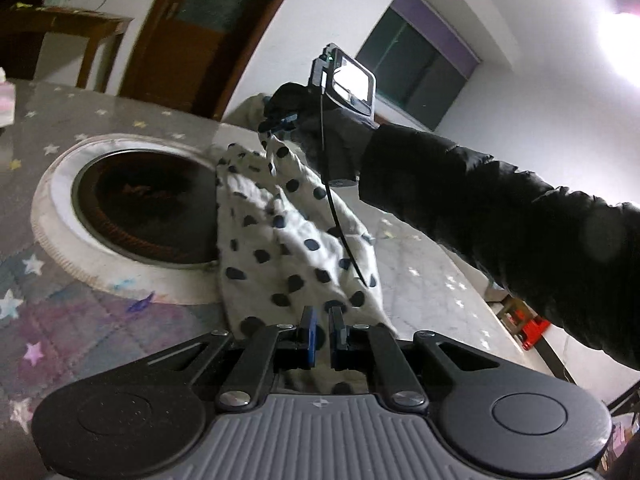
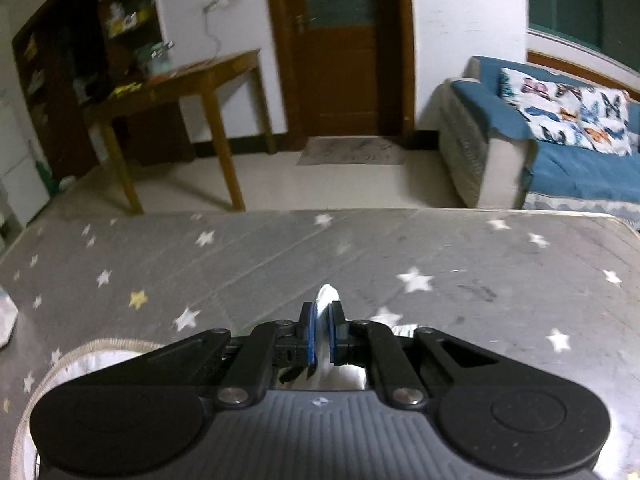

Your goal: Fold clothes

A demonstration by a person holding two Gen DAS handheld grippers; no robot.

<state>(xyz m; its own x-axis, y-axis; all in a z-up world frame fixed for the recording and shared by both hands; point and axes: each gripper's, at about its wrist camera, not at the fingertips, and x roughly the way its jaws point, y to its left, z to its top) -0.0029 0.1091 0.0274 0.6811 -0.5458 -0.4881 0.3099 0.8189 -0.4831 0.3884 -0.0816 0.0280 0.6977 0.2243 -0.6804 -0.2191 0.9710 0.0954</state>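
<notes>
Polka-dot cloth (image 1: pixel 280 236) without legible writing

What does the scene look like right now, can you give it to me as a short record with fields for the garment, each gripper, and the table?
garment: white polka-dot cloth with dark spots, lifted and stretched between the two grippers
left gripper: shut on one end of the cloth
right gripper: shut on a white cloth edge; in the left wrist view it holds the cloth's far end
table: grey star-patterned table cover with a round dark recess in the middle
holder: black sleeve behind the right gripper
</notes>
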